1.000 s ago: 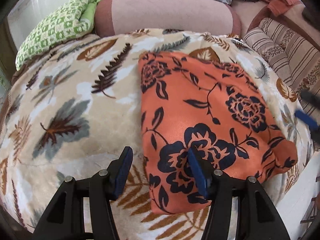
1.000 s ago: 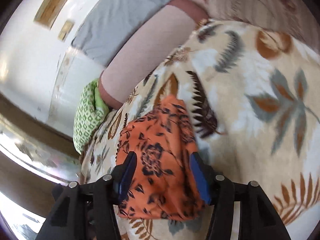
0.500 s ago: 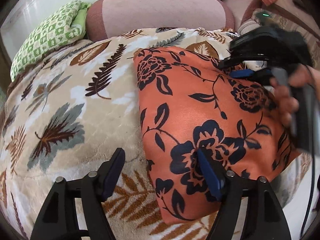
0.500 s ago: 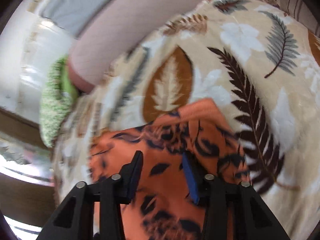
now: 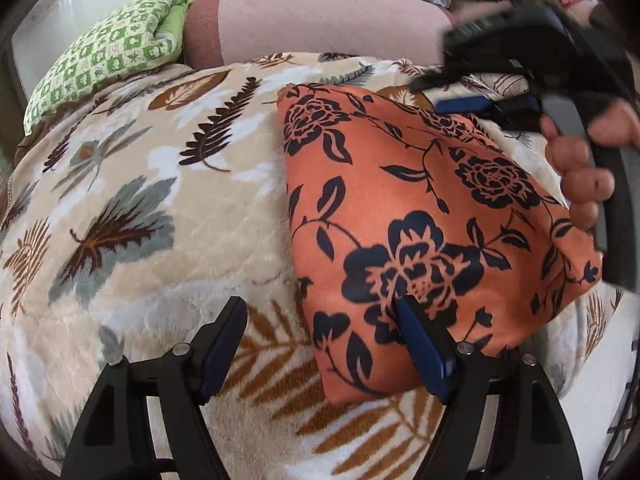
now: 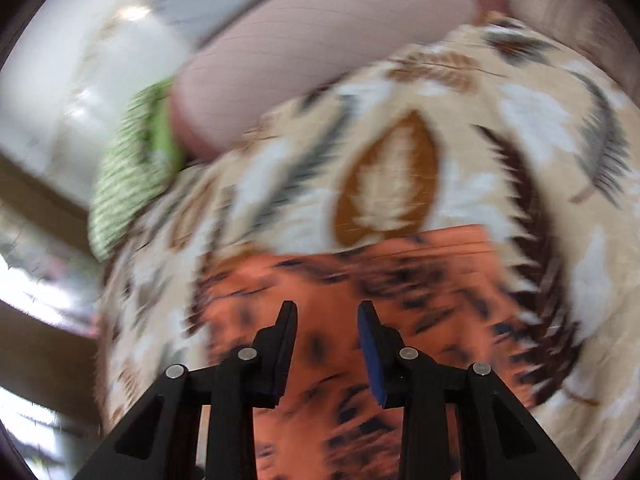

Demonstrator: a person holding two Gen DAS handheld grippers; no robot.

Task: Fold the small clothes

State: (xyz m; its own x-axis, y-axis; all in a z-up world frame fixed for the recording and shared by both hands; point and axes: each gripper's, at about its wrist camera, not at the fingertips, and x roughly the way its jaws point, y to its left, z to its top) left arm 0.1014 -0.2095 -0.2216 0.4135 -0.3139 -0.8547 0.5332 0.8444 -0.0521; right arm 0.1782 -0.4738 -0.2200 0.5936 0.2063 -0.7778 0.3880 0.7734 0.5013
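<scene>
Orange floral garment [image 5: 420, 216] on leaf-print blanket [image 5: 160, 208], no legible writing.

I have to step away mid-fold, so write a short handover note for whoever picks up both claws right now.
Left claw: open, empty, at the near edge of the orange floral garment.
Right claw: open, empty, low over the garment's far end; that view is blurred.
Garment: lies as a flat folded rectangle on the leaf-print blanket.
Left: judge whether another fold is needed; neither claw grips cloth.
</scene>
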